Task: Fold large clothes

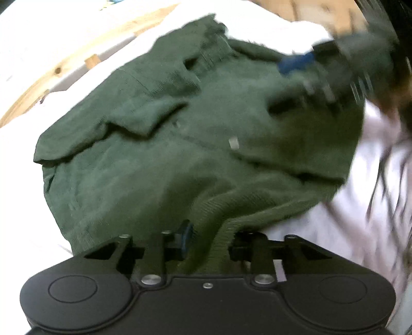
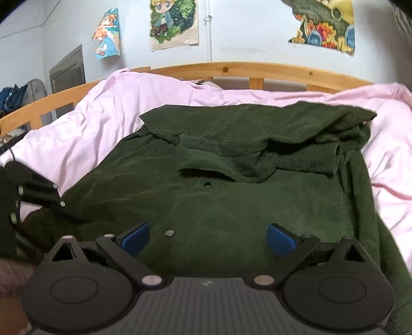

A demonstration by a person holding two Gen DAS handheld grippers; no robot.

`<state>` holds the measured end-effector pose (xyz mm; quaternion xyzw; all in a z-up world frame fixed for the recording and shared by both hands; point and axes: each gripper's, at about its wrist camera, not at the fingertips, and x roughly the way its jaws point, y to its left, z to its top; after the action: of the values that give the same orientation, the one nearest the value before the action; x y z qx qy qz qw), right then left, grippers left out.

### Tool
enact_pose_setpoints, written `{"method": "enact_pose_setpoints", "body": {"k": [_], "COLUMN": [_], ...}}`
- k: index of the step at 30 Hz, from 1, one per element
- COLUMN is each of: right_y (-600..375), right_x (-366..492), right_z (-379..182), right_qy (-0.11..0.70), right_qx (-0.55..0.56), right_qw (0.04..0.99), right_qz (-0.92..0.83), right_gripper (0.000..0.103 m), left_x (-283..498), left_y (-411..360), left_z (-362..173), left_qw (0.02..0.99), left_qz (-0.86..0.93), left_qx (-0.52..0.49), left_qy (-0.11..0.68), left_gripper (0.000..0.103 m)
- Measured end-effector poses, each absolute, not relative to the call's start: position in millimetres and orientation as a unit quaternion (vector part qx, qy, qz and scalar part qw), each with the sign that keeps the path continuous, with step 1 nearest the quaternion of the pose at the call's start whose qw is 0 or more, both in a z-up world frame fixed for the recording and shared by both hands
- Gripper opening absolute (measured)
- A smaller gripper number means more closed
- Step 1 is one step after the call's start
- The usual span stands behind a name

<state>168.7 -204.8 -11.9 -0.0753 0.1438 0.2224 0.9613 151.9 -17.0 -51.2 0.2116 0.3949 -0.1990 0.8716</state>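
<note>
A dark green corduroy jacket [image 2: 226, 195] lies spread on the pink bed sheet [image 2: 97, 121], its sleeves folded across the chest. It also fills the left wrist view [image 1: 180, 154]. My left gripper [image 1: 209, 244] has the jacket's ribbed hem bunched between its jaws, which stand close around it. It shows at the left edge of the right wrist view [image 2: 38, 195]. My right gripper [image 2: 208, 239] is open and empty, hovering just over the jacket's front near a snap button [image 2: 169, 233]. It appears blurred in the left wrist view [image 1: 309, 74].
A wooden bed rail [image 2: 231, 69] runs along the far side, with posters [image 2: 175, 23] on the wall behind. The pink sheet [image 1: 360, 206] surrounds the jacket. Dark hair [image 1: 391, 154] hangs at the right of the left wrist view.
</note>
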Motion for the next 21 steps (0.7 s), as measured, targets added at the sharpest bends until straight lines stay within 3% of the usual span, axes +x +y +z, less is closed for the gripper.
{"method": "enact_pose_setpoints", "body": {"k": [5, 9, 14, 21], "right_y": [-208, -203, -176, -199], "right_x": [142, 115, 120, 100], "right_z": [-5, -1, -19, -6], "right_qy": [0.058, -0.012, 0.032, -0.03], "right_qx": [-0.103, -0.139, -0.24, -0.173], "right_qw": [0.972, 0.959, 0.945, 0.941], "right_qz": [0.204, 0.246, 0.22, 0.288], "right_gripper": [0.102, 0.103, 0.102, 0.103], "left_x": [178, 202, 210, 219], "left_y": [0, 5, 0, 11], "left_z": [-12, 2, 1, 2], "left_qw": [0.887, 0.889, 0.881, 0.884], "left_qz": [-0.204, -0.199, -0.209, -0.195], "left_qx": [0.17, 0.132, 0.135, 0.105], "left_qy": [0.378, 0.39, 0.402, 0.412], "left_gripper": [0.009, 0.009, 0.009, 0.008]}}
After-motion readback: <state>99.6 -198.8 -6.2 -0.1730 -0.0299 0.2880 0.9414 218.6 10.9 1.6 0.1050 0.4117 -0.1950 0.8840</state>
